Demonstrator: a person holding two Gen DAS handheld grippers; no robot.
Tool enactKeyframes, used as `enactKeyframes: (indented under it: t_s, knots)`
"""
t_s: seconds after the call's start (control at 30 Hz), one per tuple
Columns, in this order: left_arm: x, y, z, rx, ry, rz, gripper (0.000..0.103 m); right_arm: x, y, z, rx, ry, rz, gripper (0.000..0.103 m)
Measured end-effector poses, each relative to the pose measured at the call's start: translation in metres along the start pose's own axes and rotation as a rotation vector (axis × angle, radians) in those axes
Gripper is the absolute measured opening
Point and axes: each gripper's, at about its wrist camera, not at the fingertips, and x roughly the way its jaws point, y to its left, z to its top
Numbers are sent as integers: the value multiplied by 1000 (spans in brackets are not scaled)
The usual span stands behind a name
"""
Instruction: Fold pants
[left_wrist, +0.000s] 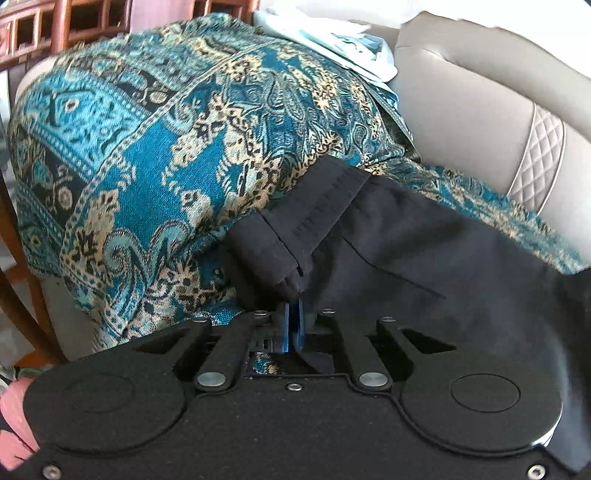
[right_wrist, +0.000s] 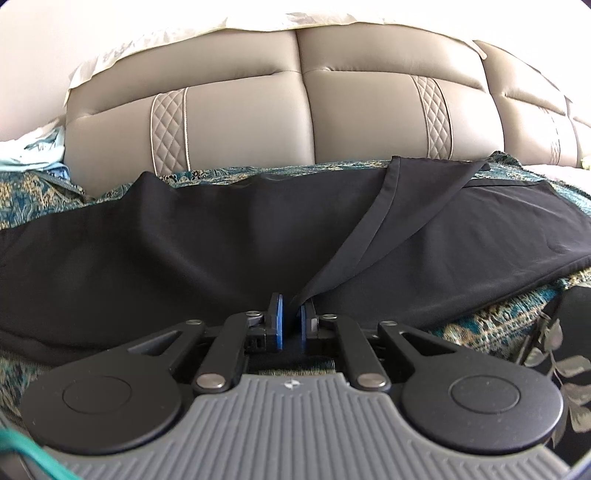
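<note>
Nearest the cameras, the left gripper (left_wrist: 294, 308) has its blue pads pinched together on the waistband end of the black pants (left_wrist: 388, 240), and the right gripper (right_wrist: 291, 314) is clamped on a fold of the same cloth. The pants (right_wrist: 184, 240) lie spread across a teal and gold patterned throw (left_wrist: 155, 147) covering the seat. Beyond rises the beige leather sofa back (right_wrist: 251, 118) with quilted strips; pale bedding (left_wrist: 332, 33) lies heaped at one end, with wooden latticework (left_wrist: 55, 26) behind.
</note>
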Motion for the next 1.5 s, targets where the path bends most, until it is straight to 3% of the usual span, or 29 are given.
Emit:
enactKeyframes:
  t_s: [0.07, 0.23, 0.3, 0.7, 1.07, 1.5]
  knots:
    - [2, -4, -2, 15, 8, 12, 8, -2, 2, -4, -10, -10, -9, 13]
    - [3, -6, -2, 25, 10, 17, 8, 6, -2, -3, 7, -31, -65, 27]
    - [3, -5, -3, 23, 9, 12, 8, 12, -10, 2, 37, -33, -90, 29]
    - [1, -4, -5, 31, 6, 10, 10, 48, -77, 28, 76, -48, -260, 30]
    - [3, -4, 0, 83, 22, -2, 11, 68, -141, 46, 202, -24, -425, 30]
    - [5, -6, 1, 110, 33, 11, 11, 73, -224, 60, 290, 0, -521, 30]
